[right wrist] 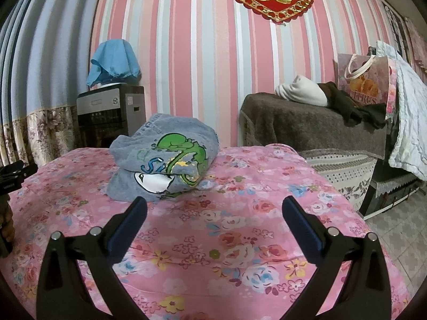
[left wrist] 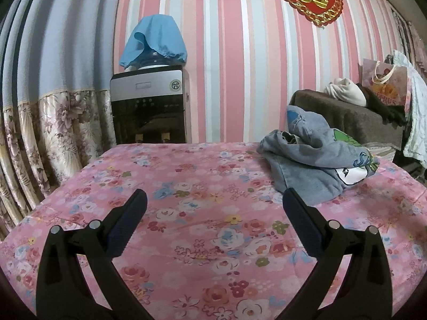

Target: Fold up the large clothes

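A grey-blue garment (left wrist: 315,157) with a green cartoon print lies bunched in a heap on the pink floral tablecloth (left wrist: 186,192), toward the far right of the table. In the right wrist view the same garment (right wrist: 162,160) sits just beyond and left of centre. My left gripper (left wrist: 214,200) hovers open over the cloth, to the left of the heap, with nothing between its fingers. My right gripper (right wrist: 214,205) is open too, close in front of the garment, its left fingertip (right wrist: 140,205) near the hem. The other gripper's edge (right wrist: 13,176) shows at far left.
A water dispenser (left wrist: 149,106) with a blue cover stands behind the table against the striped wall. A brown-covered bench (right wrist: 312,128) at the right holds a white bundle, dark clothes and a gift bag (right wrist: 365,82). Curtains (left wrist: 53,122) hang at left. Tiled floor (right wrist: 395,229) lies right of the table.
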### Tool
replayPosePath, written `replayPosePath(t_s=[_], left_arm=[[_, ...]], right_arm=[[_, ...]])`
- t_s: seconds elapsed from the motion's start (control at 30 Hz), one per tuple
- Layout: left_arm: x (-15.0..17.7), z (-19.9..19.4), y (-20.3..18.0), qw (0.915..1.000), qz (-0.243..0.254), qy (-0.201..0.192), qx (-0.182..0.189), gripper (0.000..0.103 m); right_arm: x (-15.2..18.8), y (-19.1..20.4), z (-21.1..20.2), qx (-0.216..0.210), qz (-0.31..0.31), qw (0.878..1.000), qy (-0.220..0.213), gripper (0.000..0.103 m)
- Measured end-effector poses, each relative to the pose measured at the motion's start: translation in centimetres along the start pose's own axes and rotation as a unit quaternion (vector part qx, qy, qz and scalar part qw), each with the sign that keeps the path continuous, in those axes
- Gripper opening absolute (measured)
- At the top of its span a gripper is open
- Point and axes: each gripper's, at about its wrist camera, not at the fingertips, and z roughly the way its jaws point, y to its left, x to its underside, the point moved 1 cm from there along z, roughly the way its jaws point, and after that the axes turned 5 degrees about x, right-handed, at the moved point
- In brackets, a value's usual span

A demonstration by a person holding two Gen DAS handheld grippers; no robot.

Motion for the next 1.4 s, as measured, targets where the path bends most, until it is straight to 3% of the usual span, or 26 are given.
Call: replayPosePath(t_s=[0.23, 1.27, 1.4], left_arm=[[0.03, -0.14, -0.08, 1.0, 0.003, -0.001, -0.002, 0.1], [0.01, -0.04, -0.11, 1.0, 0.005, 0.001, -0.002, 0.1], [0.04, 0.24, -0.22, 0.9998, 0.008, 0.008, -0.015, 0.1]], right_arm=[[0.15, -0.06, 0.05, 0.026, 0.012, 1.0, 0.008, 0.101], [0.07, 0.62, 0.07, 0.026, 0.009, 1.0, 0.005, 0.101], [0.08, 0.7, 0.01, 0.026, 0.011, 1.0, 0.005, 0.101]])
